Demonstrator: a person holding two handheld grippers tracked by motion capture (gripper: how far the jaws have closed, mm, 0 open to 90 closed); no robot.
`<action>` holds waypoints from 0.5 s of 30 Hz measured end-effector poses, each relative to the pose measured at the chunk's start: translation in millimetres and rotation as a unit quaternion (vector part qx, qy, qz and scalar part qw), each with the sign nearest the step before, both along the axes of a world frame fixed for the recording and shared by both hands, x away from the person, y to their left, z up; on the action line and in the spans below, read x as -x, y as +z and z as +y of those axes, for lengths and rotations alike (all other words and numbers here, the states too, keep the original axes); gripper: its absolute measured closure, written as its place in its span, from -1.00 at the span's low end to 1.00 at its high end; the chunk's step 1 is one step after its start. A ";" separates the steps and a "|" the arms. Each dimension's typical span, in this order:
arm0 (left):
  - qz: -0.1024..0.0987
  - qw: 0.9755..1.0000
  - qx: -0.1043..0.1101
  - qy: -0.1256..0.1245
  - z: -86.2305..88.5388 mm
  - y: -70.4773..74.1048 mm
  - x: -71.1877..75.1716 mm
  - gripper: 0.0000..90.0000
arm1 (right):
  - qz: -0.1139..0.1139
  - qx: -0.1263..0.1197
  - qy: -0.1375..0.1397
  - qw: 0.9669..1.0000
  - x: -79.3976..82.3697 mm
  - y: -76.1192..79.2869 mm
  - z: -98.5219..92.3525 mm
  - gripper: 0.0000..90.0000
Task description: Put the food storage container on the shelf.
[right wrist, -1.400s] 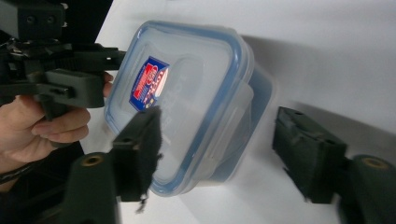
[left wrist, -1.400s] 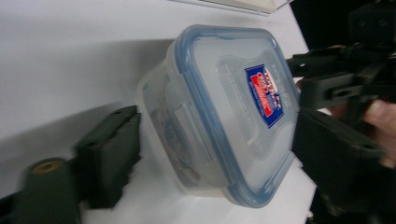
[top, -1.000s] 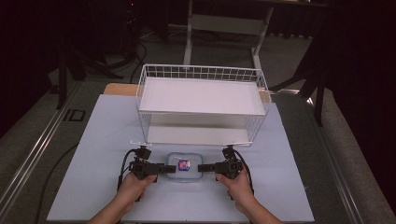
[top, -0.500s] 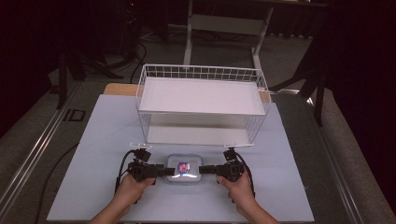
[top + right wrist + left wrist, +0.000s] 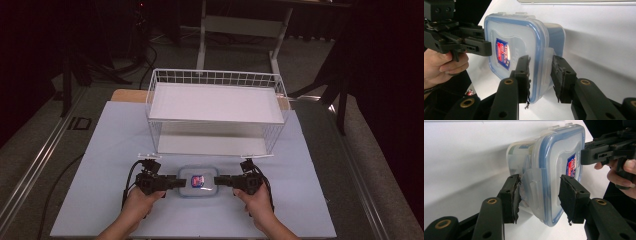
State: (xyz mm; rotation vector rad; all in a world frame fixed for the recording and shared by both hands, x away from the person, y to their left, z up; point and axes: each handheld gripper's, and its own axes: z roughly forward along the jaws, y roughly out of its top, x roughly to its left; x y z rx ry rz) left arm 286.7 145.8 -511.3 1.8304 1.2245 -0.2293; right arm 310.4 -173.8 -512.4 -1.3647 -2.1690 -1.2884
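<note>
Container clamped from both ends

Clear rectangular plastic container (image 5: 198, 181) with a blue-rimmed snap lid and a small red-and-blue label lies flat on the pale blue table sheet (image 5: 100, 150), just in front of the white wire basket shelf (image 5: 215, 102). Left gripper (image 5: 179, 182) has just been closing and meets the container's left end; in the left gripper view its jaws sit over the lid's side flap (image 5: 534, 192), one pad pressing the flap, the other at the lid face. Right gripper (image 5: 218, 181) has also been closing and grips the container's right end, its jaws clamped across the lid rim and latch (image 5: 546, 67). Each gripper is held by a hand (image 5: 257, 200) behind it.
</note>
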 end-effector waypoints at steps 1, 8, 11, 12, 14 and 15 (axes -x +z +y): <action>-0.002 1.000 -0.002 -0.001 -0.4 1.3 -1.4 0.20 | -0.010 0.007 -0.004 1.000 -0.2 1.4 -1.0 0.52; -0.017 1.000 -0.003 -0.003 -10.6 12.2 -14.8 0.21 | -0.021 0.004 -0.019 1.000 -6.2 6.3 -9.0 0.53; -0.026 1.000 0.015 -0.005 -13.9 15.8 -22.4 0.23 | -0.028 -0.002 -0.027 0.999 -12.4 12.0 -15.7 0.53; -0.027 0.999 0.021 -0.007 -14.9 17.0 -25.1 0.24 | -0.030 -0.004 -0.030 0.999 -14.7 14.1 -18.3 0.53; -0.032 0.999 0.027 -0.007 -17.9 18.3 -30.9 0.24 | -0.036 -0.008 -0.036 0.999 -19.2 17.6 -22.8 0.54; -0.041 0.999 0.023 -0.008 -20.3 19.1 -33.0 0.24 | -0.038 -0.003 -0.039 0.999 -20.9 19.4 -23.7 0.54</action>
